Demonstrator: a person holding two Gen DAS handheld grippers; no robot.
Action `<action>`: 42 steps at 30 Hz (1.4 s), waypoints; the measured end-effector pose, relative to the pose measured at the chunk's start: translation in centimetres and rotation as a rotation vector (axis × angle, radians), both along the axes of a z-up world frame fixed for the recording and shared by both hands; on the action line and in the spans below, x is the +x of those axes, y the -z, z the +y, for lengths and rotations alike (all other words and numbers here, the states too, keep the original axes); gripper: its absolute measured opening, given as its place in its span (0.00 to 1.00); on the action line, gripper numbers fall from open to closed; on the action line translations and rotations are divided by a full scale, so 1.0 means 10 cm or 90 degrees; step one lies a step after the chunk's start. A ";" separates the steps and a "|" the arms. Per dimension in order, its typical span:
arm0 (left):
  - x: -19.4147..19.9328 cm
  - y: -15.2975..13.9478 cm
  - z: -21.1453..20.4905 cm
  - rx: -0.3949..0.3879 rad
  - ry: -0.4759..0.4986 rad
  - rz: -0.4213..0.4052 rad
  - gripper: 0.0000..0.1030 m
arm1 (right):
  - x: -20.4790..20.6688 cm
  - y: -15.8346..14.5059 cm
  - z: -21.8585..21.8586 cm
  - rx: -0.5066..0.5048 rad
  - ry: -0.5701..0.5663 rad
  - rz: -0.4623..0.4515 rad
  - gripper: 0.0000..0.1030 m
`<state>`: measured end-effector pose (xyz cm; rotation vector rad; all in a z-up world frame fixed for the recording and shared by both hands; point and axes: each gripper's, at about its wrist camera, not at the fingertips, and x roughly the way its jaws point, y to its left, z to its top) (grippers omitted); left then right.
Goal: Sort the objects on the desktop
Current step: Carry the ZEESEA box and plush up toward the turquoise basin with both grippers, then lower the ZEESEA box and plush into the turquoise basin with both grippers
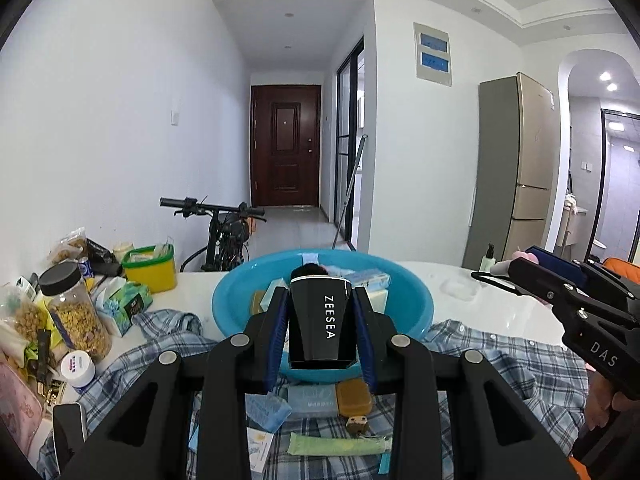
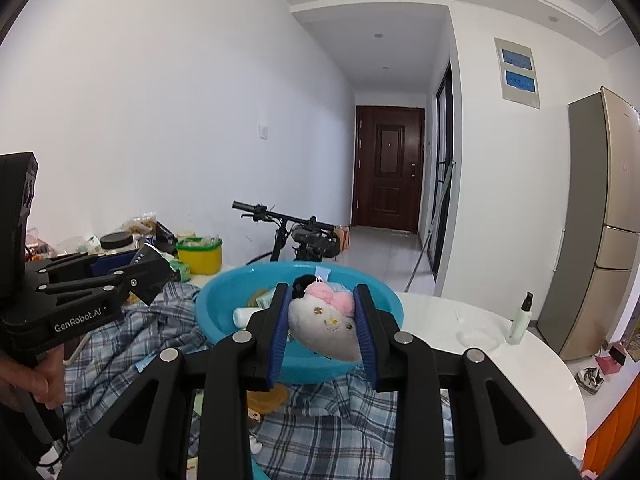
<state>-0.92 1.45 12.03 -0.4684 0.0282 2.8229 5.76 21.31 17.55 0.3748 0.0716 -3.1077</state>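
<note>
My left gripper (image 1: 322,312) is shut on a black ZEESEA box (image 1: 323,322) and holds it above the near rim of the blue basin (image 1: 228,300). My right gripper (image 2: 322,316) is shut on a white plush toy with a pink bow (image 2: 326,326), held over the same basin (image 2: 212,304). The basin holds several small boxes and a white tube. In the left wrist view the right gripper (image 1: 504,270) shows at the right with the plush's pink tip. In the right wrist view the left gripper (image 2: 152,268) shows at the left with the black box.
A plaid shirt (image 1: 500,356) covers the white table (image 1: 500,296); on it lie a green tube (image 1: 340,446), a brown case (image 1: 354,396) and blue packets. Jars (image 1: 76,312), a tissue pack and a yellow tub (image 1: 150,268) crowd the left. A pump bottle (image 2: 520,320) stands at the right.
</note>
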 end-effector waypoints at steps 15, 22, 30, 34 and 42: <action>0.11 -0.21 0.03 0.005 0.007 0.025 0.33 | 0.09 -0.15 -0.06 -0.002 -0.007 0.033 0.29; 0.13 -0.22 0.02 0.007 0.011 0.025 0.33 | 0.12 -0.16 -0.09 0.001 -0.013 0.035 0.29; 0.12 -0.21 0.03 0.004 0.011 0.024 0.33 | 0.12 -0.15 -0.09 -0.003 -0.016 0.030 0.29; 0.13 -0.21 0.04 -0.006 0.013 0.024 0.33 | 0.11 -0.12 -0.09 -0.007 -0.017 0.025 0.29; 0.06 -0.19 0.05 -0.003 0.013 0.013 0.33 | 0.07 -0.10 -0.06 -0.012 -0.017 0.018 0.29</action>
